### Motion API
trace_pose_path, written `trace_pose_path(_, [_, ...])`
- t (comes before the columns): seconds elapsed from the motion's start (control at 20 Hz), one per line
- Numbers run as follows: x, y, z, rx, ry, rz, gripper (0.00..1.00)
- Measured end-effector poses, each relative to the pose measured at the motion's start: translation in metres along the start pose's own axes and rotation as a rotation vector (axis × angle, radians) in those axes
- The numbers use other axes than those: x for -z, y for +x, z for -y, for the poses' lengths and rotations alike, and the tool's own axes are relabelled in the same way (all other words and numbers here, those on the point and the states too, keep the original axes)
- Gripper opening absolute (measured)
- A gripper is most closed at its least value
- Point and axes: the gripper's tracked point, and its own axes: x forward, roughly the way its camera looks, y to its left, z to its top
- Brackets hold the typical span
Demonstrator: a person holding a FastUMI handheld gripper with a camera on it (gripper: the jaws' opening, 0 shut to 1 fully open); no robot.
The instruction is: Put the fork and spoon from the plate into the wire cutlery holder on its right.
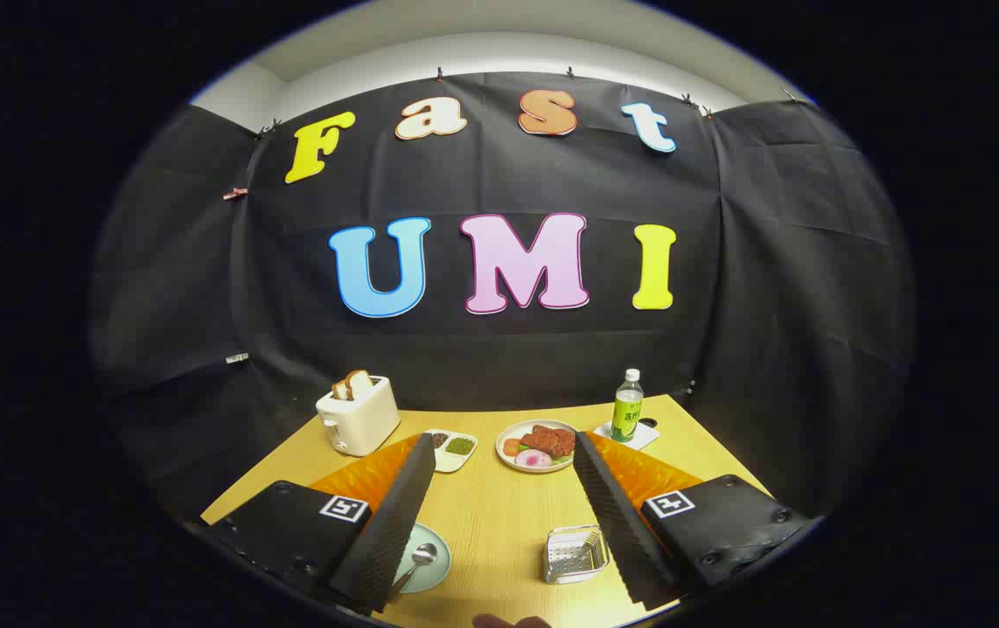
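Your gripper (499,515) sat with fingers spread wide and empty above the wooden table (499,523). Beside the left finger lay the pale green plate (426,558), partly hidden, with the spoon (419,560) on it; fork not made out. By the right finger stood the wire cutlery holder (575,554), apart from the plate. Beyond the fingertips: a dish of food (538,446), toaster (358,414), green bottle (627,406).

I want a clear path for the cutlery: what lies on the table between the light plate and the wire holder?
In the gripper view, only bare wooden table separates the plate, spoon on it, from the wire holder. The open gripper holds nothing.
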Motion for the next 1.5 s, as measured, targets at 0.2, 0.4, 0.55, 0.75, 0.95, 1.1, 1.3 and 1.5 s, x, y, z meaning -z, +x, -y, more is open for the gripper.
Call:
trace_pose_path(0.2, [0.001,0.005,0.001,0.01,-0.005,0.001,0.99])
trace_pose_path(0.4, [0.003,0.012,0.001,0.017,-0.006,-0.011,0.99])
trace_pose_path(0.55, [0.002,0.015,-0.001,0.022,-0.008,-0.01,0.99])
trace_pose_path(0.75, [0.0,0.017,-0.002,0.034,-0.018,0.002,0.99])
trace_pose_path(0.95, [-0.002,0.02,-0.003,0.047,-0.006,0.004,0.99])
trace_pose_path(1.1, [-0.001,0.023,-0.009,0.056,-0.008,-0.004,0.99])
trace_pose_path(1.3, [0.012,0.023,-0.022,0.055,-0.028,-0.029,0.99])
trace_pose_path(1.5, [0.042,0.027,-0.04,0.035,-0.003,-0.14,0.99])
